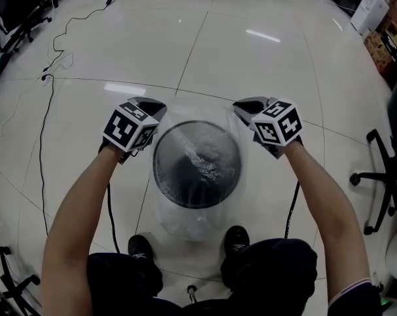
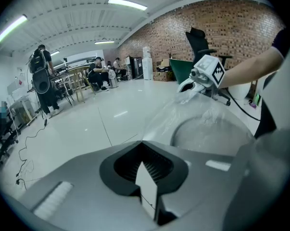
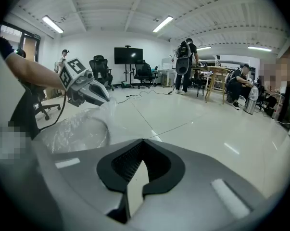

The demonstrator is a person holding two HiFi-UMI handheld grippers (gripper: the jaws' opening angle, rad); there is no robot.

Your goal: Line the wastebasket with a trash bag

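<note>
stage: about midway, judging by slack trash bag (image 1: 199,224) over mouth of wastebasket (image 1: 158,175); left to do: seat inside, fold over rim | left of wastebasket: left hand-held gripper (image 1: 152,107) shut on bag edge | wastebasket: round, dark, rigid, on glossy tiled floor (image 1: 251,64) | bag: thin, clear, crinkled film | right of wastebasket: right hand-held gripper (image 1: 245,108) shut on opposite edge

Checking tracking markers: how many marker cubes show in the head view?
2. One cube sits on the left gripper, left of the wastebasket; the other cube on the right gripper, right of it. Both grippers pinch the trash bag. None looks hidden.
</note>
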